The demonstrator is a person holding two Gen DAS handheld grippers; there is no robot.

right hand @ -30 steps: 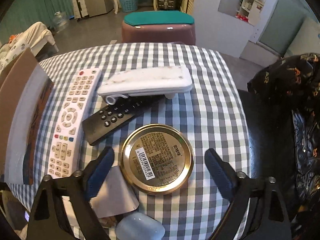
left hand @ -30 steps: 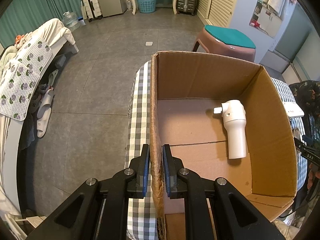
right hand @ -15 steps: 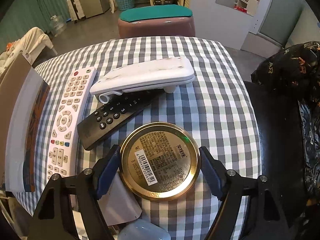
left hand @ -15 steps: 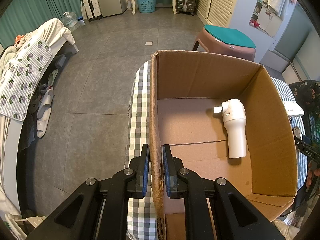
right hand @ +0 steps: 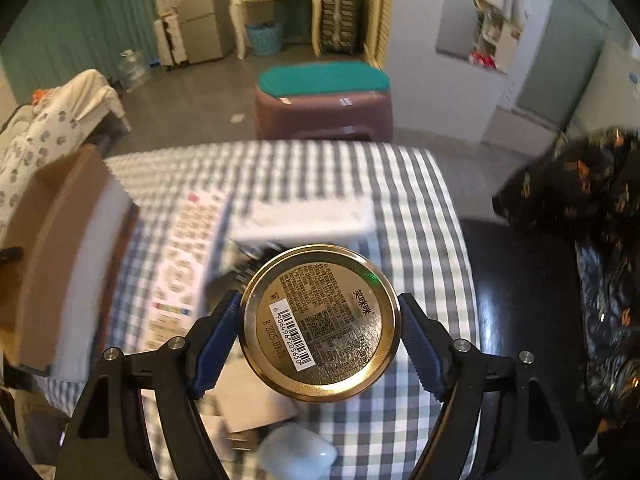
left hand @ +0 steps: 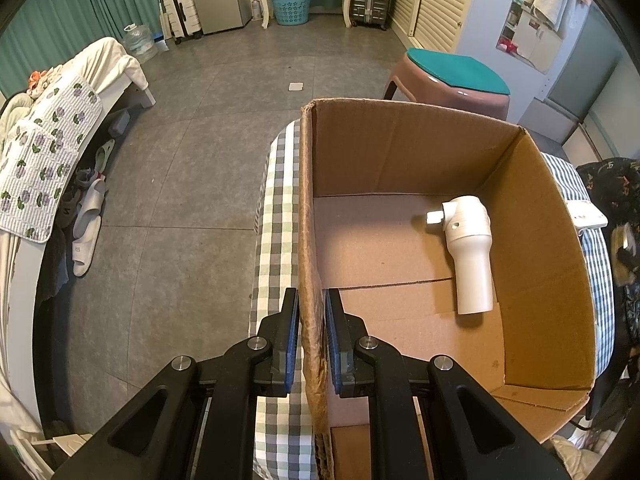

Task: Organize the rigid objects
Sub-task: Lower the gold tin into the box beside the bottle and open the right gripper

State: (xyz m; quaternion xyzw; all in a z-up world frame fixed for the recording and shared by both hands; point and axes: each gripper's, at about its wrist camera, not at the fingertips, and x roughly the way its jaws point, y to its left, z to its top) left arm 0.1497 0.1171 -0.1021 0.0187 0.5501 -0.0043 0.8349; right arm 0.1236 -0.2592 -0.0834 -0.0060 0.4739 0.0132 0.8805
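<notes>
The left gripper (left hand: pixel 311 332) is pinching its fingers tight on the near wall of the cardboard box (left hand: pixel 400 152), which is holding a white plastic nozzle (left hand: pixel 468 256) by its far-right wall. The right gripper (right hand: pixel 320 324) is clamping the round gold tin (right hand: pixel 320 322) between widely spread fingers, above the checked worktop (right hand: pixel 416 208) beside that box.

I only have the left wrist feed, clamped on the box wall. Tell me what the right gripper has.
Observer: The right gripper is shut on a round gold tin, barcode label facing the camera.
Operator: Report what is left on the table.
Observer: A white remote lies on the checked cloth, with a black remote partly hidden behind the tin.
Operator: Say where the box is from there.
Observer: The cardboard box stands at the left edge of the right wrist view.
</notes>
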